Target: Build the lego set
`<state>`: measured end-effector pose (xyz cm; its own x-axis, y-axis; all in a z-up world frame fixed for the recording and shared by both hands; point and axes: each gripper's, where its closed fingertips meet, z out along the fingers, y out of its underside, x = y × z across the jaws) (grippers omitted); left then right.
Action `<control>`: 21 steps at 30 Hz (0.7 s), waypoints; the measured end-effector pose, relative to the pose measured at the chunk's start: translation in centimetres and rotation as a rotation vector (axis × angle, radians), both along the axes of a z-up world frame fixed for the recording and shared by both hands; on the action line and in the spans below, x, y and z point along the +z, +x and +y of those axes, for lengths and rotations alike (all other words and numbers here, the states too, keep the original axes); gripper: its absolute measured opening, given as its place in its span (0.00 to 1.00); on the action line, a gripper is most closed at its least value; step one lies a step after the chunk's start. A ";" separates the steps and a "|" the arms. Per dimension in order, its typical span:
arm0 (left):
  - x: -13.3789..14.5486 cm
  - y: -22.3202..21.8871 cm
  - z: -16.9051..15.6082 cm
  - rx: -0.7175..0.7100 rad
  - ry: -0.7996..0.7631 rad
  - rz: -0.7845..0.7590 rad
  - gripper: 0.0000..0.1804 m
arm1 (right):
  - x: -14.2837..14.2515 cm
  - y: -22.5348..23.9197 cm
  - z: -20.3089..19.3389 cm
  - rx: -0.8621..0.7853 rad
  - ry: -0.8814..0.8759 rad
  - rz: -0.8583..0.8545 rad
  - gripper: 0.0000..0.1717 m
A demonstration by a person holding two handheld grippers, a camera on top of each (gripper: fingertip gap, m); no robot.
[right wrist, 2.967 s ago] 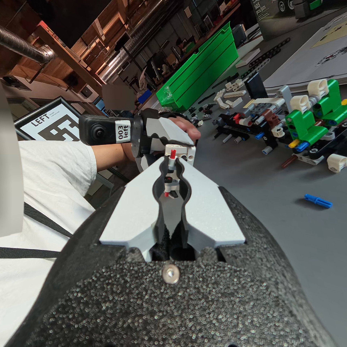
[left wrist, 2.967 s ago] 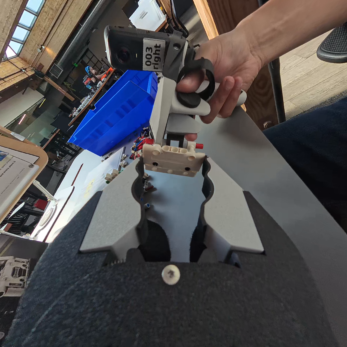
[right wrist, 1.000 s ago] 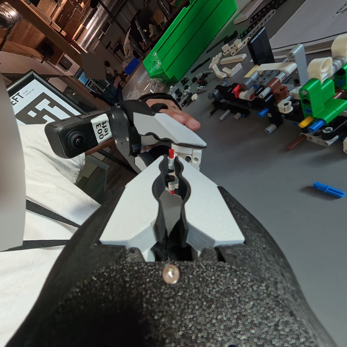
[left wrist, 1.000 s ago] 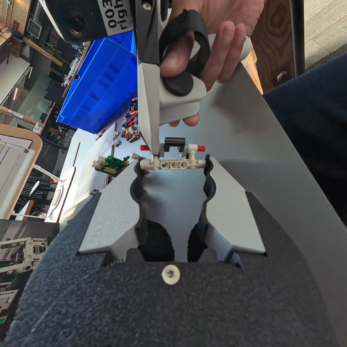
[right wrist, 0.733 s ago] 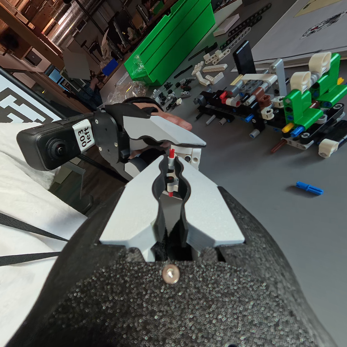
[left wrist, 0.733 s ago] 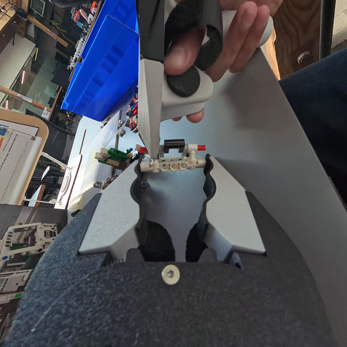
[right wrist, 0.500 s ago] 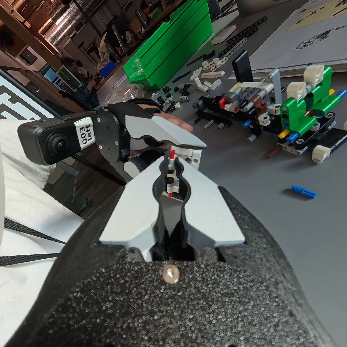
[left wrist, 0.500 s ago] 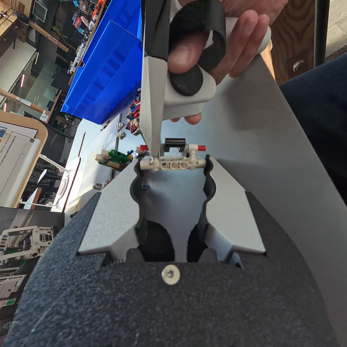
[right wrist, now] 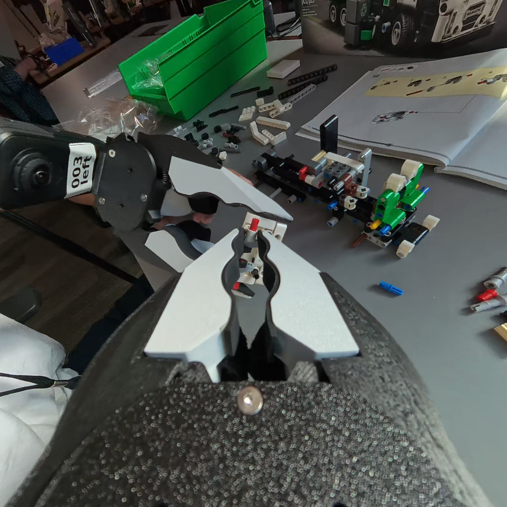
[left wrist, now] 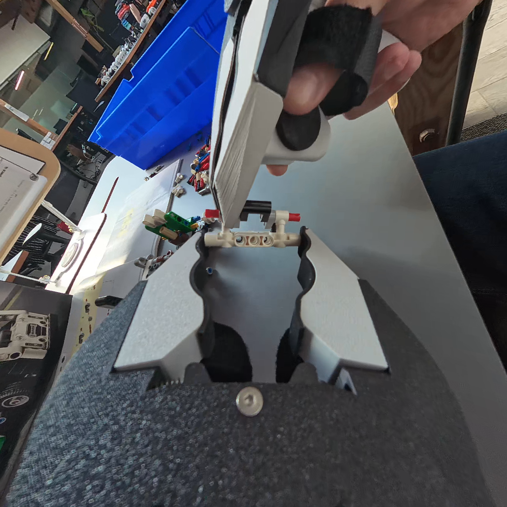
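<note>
The left tool point(left wrist: 252, 241) stands wide, pads pressed on both ends of one white frame point(left wrist: 253, 241). The right tool point(right wrist: 251, 240), narrow, pinches its grey axle point(right wrist: 250, 235) (red-tipped). On the counter point(right wrist: 356, 343): one green bin point(right wrist: 197, 60), one blue bin point(left wrist: 164, 96), one open booklet point(right wrist: 411, 115), one blue pin point(right wrist: 391, 288).

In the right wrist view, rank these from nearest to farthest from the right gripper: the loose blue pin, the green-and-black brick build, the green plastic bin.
1. Loose blue pin: on the grey table, just right of the right gripper.
2. Green-and-black brick build: farther back, to the right.
3. Green plastic bin: far back, upper left.
</note>
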<state>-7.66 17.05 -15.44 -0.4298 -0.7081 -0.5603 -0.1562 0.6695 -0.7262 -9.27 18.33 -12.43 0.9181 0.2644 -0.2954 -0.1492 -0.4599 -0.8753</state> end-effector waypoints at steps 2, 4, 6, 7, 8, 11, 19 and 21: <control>0.2 0.0 0.0 0.002 0.015 -0.015 0.35 | 0.2 -0.1 0.0 -0.003 0.013 0.047 0.04; 0.0 0.0 0.2 0.011 0.055 -0.029 0.35 | 0.0 -0.1 -0.1 -0.007 -0.004 0.059 0.04; -0.3 0.1 0.4 0.033 0.113 -0.040 0.35 | -0.4 0.0 -0.1 -0.016 -0.031 0.020 0.03; -0.3 0.2 0.5 0.040 0.131 -0.044 0.35 | -0.5 0.0 -0.1 -0.024 -0.038 -0.005 0.03; -0.4 0.2 0.5 0.042 0.138 -0.041 0.35 | -0.6 0.0 -0.1 -0.030 -0.047 -0.036 0.03; -0.6 0.2 0.6 0.050 0.175 -0.043 0.35 | -0.8 0.0 -0.2 -0.047 -0.074 -0.086 0.03; -0.7 0.5 0.7 0.100 0.261 -0.064 0.34 | -0.9 0.1 -0.2 -0.108 -0.096 -0.248 0.03; -0.8 0.5 0.8 0.105 0.274 -0.060 0.34 | -1.0 0.1 -0.1 -0.116 -0.098 -0.272 0.03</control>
